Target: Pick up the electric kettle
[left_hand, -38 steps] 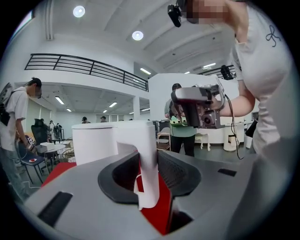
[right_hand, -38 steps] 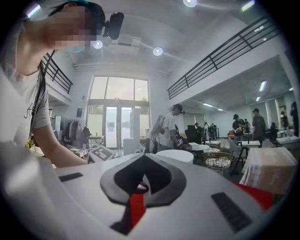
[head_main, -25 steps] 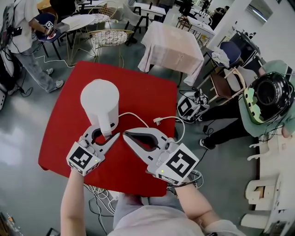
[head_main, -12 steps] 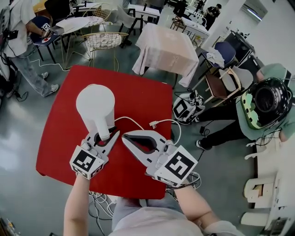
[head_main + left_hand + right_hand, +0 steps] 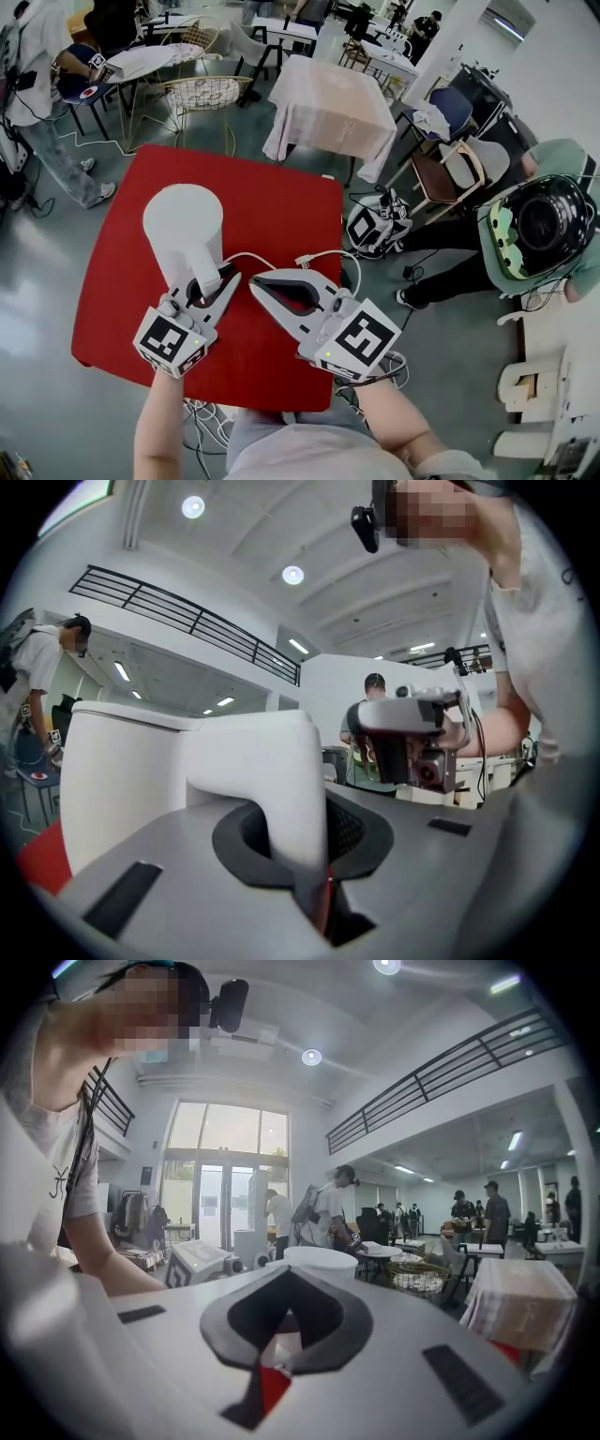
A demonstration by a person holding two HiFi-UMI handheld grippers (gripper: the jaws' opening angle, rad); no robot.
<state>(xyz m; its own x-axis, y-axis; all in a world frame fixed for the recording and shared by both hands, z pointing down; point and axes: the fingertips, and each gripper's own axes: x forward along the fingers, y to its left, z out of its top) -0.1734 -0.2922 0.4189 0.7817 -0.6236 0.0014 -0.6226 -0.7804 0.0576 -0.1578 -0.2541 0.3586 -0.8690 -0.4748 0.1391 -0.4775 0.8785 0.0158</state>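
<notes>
So the white kettle [image 5: 183,230] is standing upright on the red table [image 5: 281,197], near the left front edge. The left claw [image 5: 208,286] has its jaws around the handle [image 5: 281,789] and is closing on it, with the pads already squeezing the handle from both sides.

What matters for the lift is that the handle runs straight up and down, and the claw comes in level across it, so the grip is square to the handle. The body of the kettle sits entirely on the far side of the handle from the claw (all the weight hangs out in front of the grip). My guess is it'll want to nod forward once it's off the table, so go straight up and keep the wrist firm.

The right claw [image 5: 258,278] is just beside the left one, jaws together, holding nothing. It's the farther of the two from the kettle, and the white cord [image 5: 323,255] runs past it.
</notes>
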